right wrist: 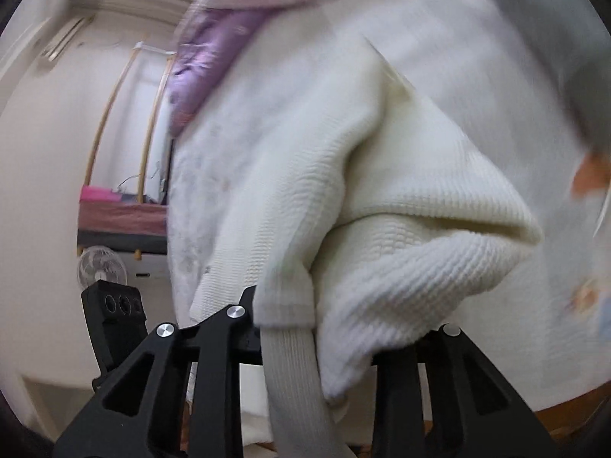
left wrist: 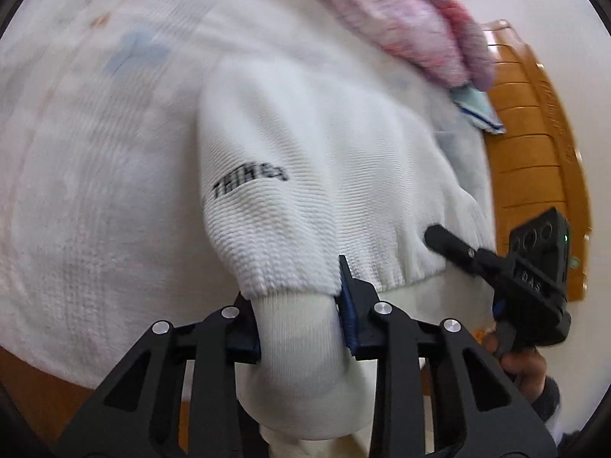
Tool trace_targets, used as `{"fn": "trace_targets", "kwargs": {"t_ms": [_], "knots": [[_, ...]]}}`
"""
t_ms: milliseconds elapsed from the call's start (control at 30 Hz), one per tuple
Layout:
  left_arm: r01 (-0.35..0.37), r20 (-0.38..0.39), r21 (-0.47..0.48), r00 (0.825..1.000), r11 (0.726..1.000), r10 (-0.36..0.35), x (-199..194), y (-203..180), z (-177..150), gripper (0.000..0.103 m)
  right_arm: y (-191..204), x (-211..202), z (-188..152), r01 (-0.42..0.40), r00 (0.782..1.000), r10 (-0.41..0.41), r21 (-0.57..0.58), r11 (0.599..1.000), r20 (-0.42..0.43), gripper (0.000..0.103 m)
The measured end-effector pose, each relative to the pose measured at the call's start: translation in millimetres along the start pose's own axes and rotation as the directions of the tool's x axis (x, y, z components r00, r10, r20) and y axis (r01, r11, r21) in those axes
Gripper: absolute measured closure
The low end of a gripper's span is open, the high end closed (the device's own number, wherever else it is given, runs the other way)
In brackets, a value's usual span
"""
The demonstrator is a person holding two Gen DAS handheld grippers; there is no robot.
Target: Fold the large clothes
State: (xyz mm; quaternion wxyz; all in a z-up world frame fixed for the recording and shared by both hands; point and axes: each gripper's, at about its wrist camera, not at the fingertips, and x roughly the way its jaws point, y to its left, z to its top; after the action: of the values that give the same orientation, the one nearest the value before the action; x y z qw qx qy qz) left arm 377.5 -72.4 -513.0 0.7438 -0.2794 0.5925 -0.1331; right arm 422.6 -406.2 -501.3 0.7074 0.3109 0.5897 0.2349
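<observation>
A white knitted sweater (left wrist: 313,145) with dark lettering on one sleeve hangs lifted over a bed. In the left wrist view my left gripper (left wrist: 298,305) is shut on the sleeve's ribbed cuff (left wrist: 298,343), which bulges between the blue pads. To the right, my right gripper (left wrist: 435,238) pinches the sweater's ribbed hem, held by a person's hand (left wrist: 523,366). In the right wrist view my right gripper (right wrist: 305,328) is shut on bunched sweater (right wrist: 401,210) knit and a ribbed band (right wrist: 290,366); its right finger is hidden under the cloth. The left gripper's black body (right wrist: 114,305) shows at the lower left.
A white bedspread (left wrist: 95,95) with a pale print lies beneath. A pink and purple fluffy blanket (left wrist: 412,26) and a light blue cloth (left wrist: 477,108) lie at the far side. An orange wooden bed frame (left wrist: 534,152) is on the right. A floor fan (right wrist: 101,271) stands by the wall.
</observation>
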Motion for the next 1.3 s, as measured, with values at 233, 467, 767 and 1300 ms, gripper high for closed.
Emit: {"fn": "trace_targets", "kwargs": {"t_ms": [233, 467, 767, 1300], "knots": [[0.081, 0.079, 0.116, 0.993, 0.990, -0.090, -15.6, -104.3, 18.9, 0.074, 39.8, -72.1, 35.3, 0.027, 0.993, -0.012, -0.124, 0.992, 0.117, 0.078], [0.090, 0.238, 0.381, 0.952, 0.920, -0.192, 1.7, -243.5, 56.6, 0.074, 33.4, -189.3, 91.2, 0.052, 0.931, 0.041, -0.242, 0.969, 0.364, 0.078], [0.038, 0.179, 0.516, 0.972, 0.856, -0.151, 179.1, -333.1, 56.3, 0.063, -135.9, -211.0, 134.6, 0.254, 0.886, -0.228, -0.009, 0.967, 0.403, 0.076], [-0.077, 0.016, 0.384, 0.997, 0.920, 0.076, 242.0, -255.4, 40.3, 0.011, -223.2, -160.3, 120.0, 0.636, 0.730, -0.661, 0.180, 0.750, 0.173, 0.047]]}}
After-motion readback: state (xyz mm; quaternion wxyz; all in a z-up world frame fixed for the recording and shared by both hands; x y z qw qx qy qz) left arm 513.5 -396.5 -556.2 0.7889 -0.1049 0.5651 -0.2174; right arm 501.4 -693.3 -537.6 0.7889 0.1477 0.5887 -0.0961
